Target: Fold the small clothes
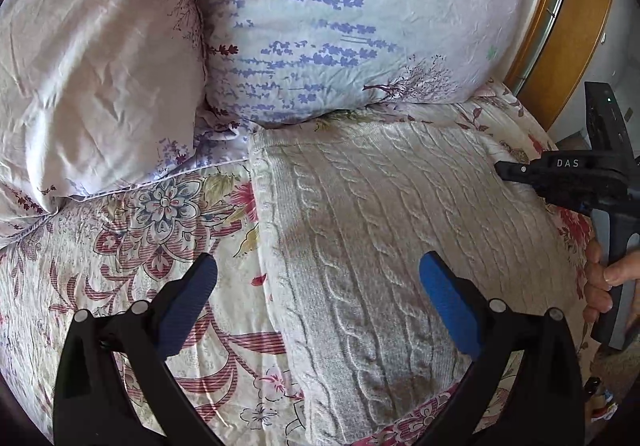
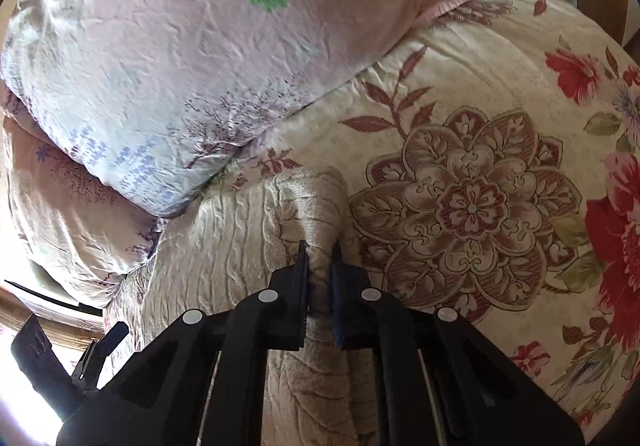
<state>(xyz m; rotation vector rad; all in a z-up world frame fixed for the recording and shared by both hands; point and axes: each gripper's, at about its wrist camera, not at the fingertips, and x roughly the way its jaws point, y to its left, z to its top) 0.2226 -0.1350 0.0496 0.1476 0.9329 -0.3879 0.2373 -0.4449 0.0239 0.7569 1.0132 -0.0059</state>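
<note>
A: I'm over a bed with a floral quilt (image 1: pixel 168 286). What's around the knit?

B: The cream cable-knit sweater (image 1: pixel 380 246) lies folded flat on that quilt. My right gripper (image 2: pixel 320 270) is pinched tight on a raised fold at the sweater's edge, cloth bunched between the pads.

A: And my left gripper (image 1: pixel 320 286)?

B: It hangs above the sweater, jaws wide, nothing between them; one blue pad over the knit, the other over the quilt beside it.

A: Anything crowding it?

B: A lavender-print pillow (image 1: pixel 340 25) presses against the sweater's far edge, a pale pink pillow (image 1: pixel 100 65) beside that. Beyond the pillows, a wooden headboard (image 1: pixel 568 37). The person's hand (image 1: pixel 604 282) grips the right tool's handle near the sweater.
</note>
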